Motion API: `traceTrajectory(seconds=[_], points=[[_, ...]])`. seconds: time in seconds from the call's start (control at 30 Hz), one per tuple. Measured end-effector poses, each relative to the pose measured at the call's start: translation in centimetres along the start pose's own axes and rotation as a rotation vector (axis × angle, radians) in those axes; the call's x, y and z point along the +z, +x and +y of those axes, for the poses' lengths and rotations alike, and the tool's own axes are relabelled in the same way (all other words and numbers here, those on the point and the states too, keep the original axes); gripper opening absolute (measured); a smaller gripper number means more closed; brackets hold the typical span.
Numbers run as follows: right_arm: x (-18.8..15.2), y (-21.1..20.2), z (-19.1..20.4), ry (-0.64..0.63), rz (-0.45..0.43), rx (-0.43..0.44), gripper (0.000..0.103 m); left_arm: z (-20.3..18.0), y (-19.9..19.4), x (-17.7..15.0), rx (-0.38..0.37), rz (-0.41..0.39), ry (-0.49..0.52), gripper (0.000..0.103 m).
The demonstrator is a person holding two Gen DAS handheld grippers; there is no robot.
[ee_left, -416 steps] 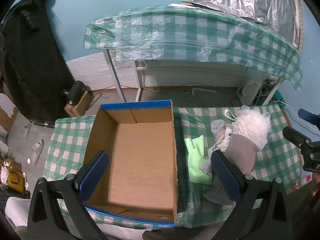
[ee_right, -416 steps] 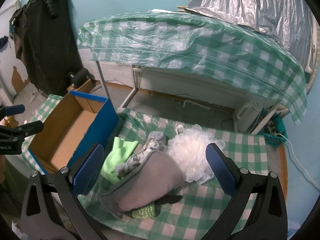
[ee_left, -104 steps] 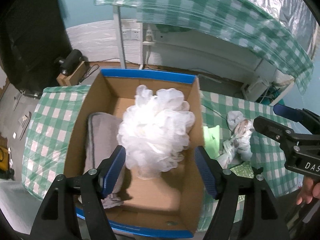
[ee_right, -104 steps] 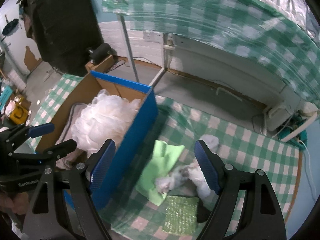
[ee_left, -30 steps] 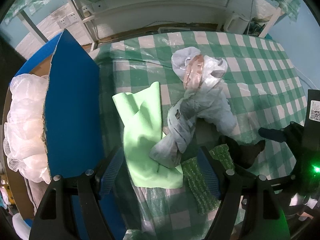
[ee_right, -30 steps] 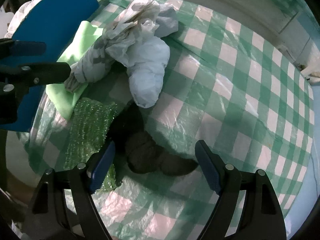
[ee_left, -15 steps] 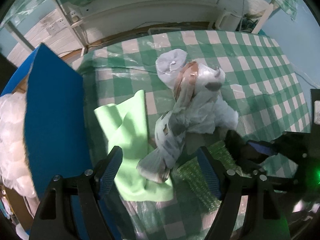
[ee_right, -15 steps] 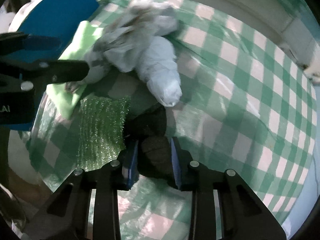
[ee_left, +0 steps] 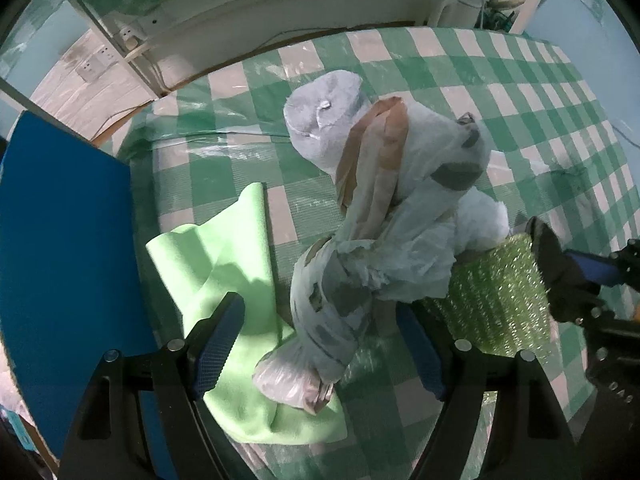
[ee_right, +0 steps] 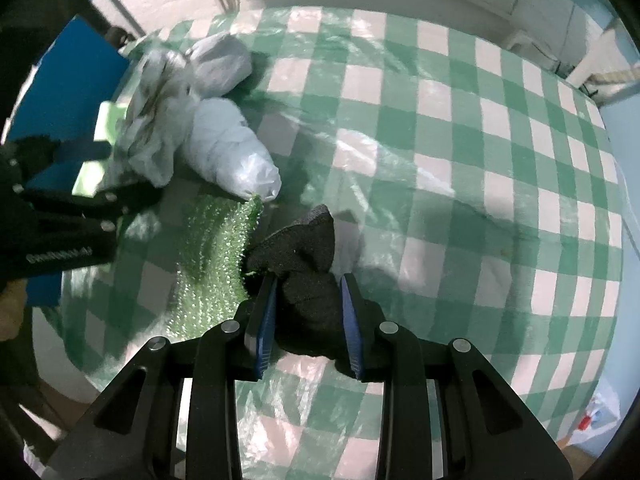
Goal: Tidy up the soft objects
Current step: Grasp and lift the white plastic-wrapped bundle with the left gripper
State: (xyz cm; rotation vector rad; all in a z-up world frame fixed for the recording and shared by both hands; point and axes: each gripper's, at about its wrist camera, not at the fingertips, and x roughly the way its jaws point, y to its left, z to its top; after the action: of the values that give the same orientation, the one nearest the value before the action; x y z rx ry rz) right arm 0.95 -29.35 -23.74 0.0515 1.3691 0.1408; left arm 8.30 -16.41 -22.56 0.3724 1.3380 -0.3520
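Observation:
A twisted bundle of white and grey plastic bags (ee_left: 384, 208) lies on the green checked table, partly over a light green cloth (ee_left: 224, 256). My left gripper (ee_left: 316, 312) straddles the bundle's lower end; its jaws are closing, and the pads stand clear of the bundle. Right of the bundle lies a sparkly green scrub pad (ee_left: 500, 292). My right gripper (ee_right: 308, 284) is shut on a dark knitted cloth (ee_right: 304, 248), beside the scrub pad (ee_right: 212, 248). The bundle (ee_right: 228, 144) lies to its upper left.
The blue wall of the cardboard box (ee_left: 68, 240) stands along the table's left side, close to the green cloth. The checked tablecloth (ee_right: 480, 160) stretches bare to the right of the dark cloth. Floor, table legs and a power strip lie beyond the far edge.
My right gripper went from open above the dark cloth to shut on it, and the cloth now stands bunched up. My left gripper has sunk closer to the bag bundle.

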Motion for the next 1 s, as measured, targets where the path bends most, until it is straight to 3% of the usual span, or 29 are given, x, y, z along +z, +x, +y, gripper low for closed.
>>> traceTrajectory(seconds=[0.1, 0.13, 0.5, 0.77, 1.0], points=[[0.0, -0.3, -0.1, 0.011, -0.011, 0.004, 0.029, -0.2, 0.2, -0.1, 0.005, 0.010, 0.006, 0.037], [0.0, -1.2, -1.7, 0.014, -0.012, 0.006, 0.029, -0.1, 0.2, -0.1, -0.015, 0.017, 0.003, 0.032], [0.2, -3.5, -2.5, 0.079, -0.073, 0.022, 0.029, 0.4, -4.3, -0.7, -0.069, -0.074, -0.048, 0.030], [-1.0, -8.0, -4.1, 0.082, -0.134, 0.018, 0.029, 1.1, -6.5, -1.0, -0.089, -0.106, -0.084, 0.030], [-0.5, -10.0, -2.8, 0.059, -0.191, 0.012, 0.029, 2.0, -8.5, -1.7, -0.079, -0.137, -0.092, 0.030]])
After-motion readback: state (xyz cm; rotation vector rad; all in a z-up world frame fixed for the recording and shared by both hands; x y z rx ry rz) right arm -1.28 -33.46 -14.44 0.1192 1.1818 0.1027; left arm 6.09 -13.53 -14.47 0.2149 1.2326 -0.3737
